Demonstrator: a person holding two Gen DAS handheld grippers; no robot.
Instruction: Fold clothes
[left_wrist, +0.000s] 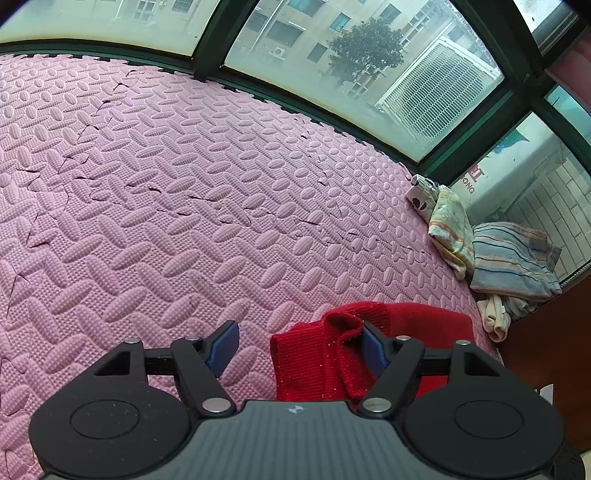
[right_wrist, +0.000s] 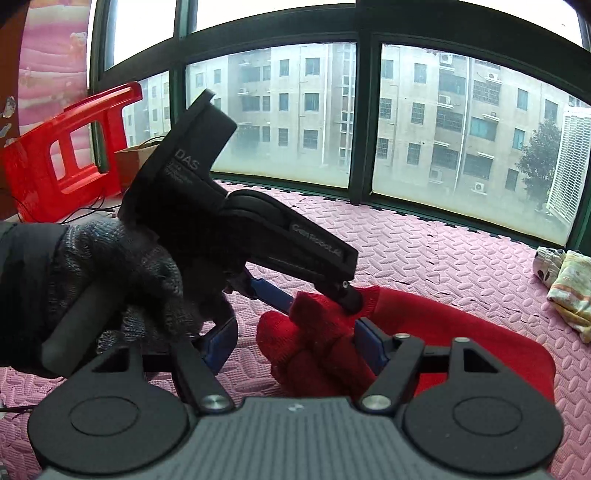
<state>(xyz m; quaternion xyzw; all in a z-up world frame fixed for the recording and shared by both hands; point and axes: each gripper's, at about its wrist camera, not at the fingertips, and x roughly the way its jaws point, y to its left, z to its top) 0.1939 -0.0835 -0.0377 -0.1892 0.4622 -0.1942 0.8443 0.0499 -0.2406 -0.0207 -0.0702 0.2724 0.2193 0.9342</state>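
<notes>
Both grippers stand wide, gripping nothing. The red sweater (left_wrist: 332, 354) bunches against the left gripper's (left_wrist: 299, 350) 3 o'clock finger; the right gripper (right_wrist: 295, 347) straddles it.

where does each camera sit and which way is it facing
Left wrist: on the left gripper, looking down over the pink mat toward the window; only its own fingers show, open.
Right wrist: on the right gripper, facing the window; a gloved hand holding the left gripper shows.
Shared: red sweater, mat, folded clothes at right.
</notes>
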